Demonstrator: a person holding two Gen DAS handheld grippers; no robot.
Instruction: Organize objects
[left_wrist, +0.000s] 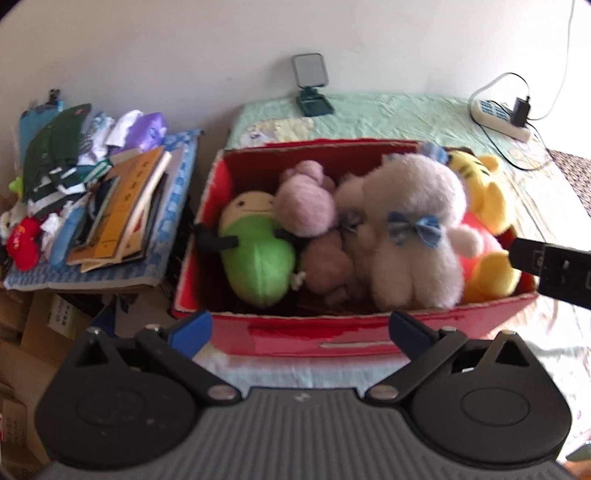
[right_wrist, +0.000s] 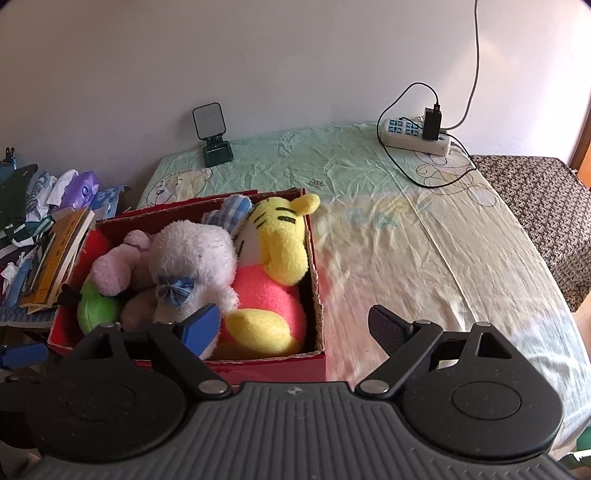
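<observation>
Inside the red box (right_wrist: 318, 288) lie plush toys (right_wrist: 192, 258), packed together.

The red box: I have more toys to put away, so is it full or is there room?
Nearly full. Plush toys crowd the red box to its rim, several rising above it.

- A plain white wall (right_wrist: 258, 55) stands behind everything.
- A bed is covered by a pale green sheet (right_wrist: 406, 221) with cartoon prints and many wrinkles.
- A white power strip (right_wrist: 415, 137) lies on the sheet near the wall, with a black charger (right_wrist: 432, 123) plugged in it.
- A small mirror on a dark green stand (right_wrist: 213, 136) is beside the wall.
- A brown patterned blanket (right_wrist: 546, 206) lies at the right.
- Soft daylight falls on the sheet.
</observation>
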